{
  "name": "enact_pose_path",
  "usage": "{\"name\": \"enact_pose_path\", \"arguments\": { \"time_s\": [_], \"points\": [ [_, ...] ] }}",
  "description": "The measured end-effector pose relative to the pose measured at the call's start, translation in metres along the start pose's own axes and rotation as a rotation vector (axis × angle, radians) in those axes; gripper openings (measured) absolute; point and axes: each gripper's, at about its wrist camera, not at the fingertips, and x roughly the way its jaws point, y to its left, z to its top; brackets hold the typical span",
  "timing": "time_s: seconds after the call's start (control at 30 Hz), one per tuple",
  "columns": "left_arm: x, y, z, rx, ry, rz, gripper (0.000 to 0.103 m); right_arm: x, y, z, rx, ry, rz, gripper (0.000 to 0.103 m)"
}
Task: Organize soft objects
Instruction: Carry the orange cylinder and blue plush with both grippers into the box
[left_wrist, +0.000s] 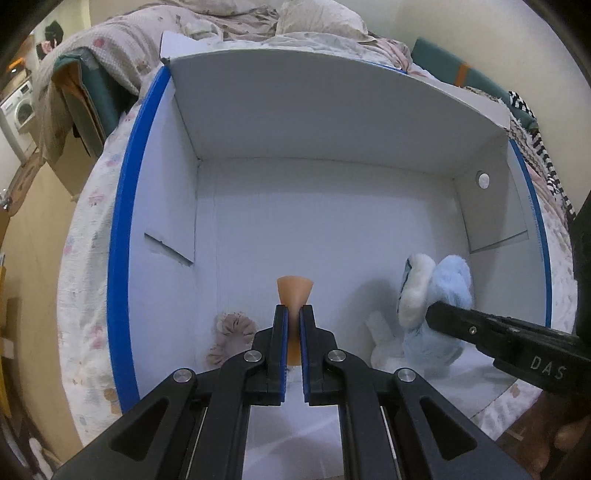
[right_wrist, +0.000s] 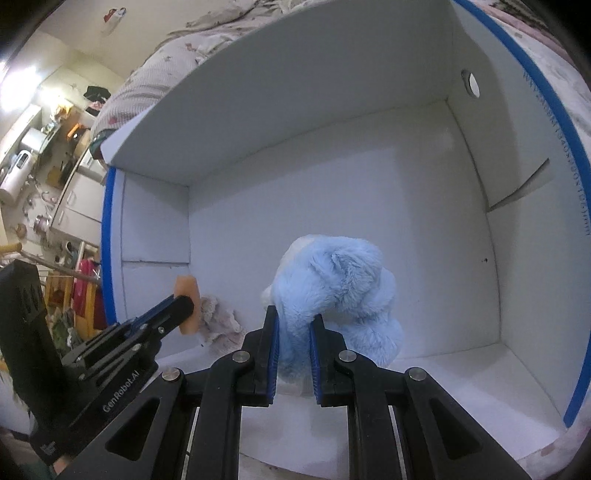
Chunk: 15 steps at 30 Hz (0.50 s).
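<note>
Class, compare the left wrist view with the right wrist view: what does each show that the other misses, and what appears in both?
Only left wrist: a washing machine beyond the bed. Only right wrist: a cluttered kitchen counter. Both: the white box, the left gripper shut on a peach object, the right gripper shut on a blue plush toy, and a beige plush.

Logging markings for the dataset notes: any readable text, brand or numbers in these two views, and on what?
"DAS": white letters on the right gripper's black body, left wrist view; cut off at the frame edge.
"GenRobot.AI": white print on the left gripper's black body, right wrist view.
Dark print runs along the white box's right wall near the blue rim: digits and a closing "mm", too warped and small to read reliably.
Nothing else legible.
</note>
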Motion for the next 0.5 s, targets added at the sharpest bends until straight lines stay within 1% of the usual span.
{"name": "enact_pose_path", "arguments": {
  "time_s": [0.23,0.5],
  "points": [
    [0.004,-0.009,-0.005,0.026,0.007,0.010,0.006,0.008,-0.007,-0.004,0.018,0.034,-0.032,0.017],
    [0.006,-0.011,-0.007,0.033,0.021,0.012,0.007,0.010,-0.009,-0.004,0.023,0.053,-0.037,0.017]
  ]
}}
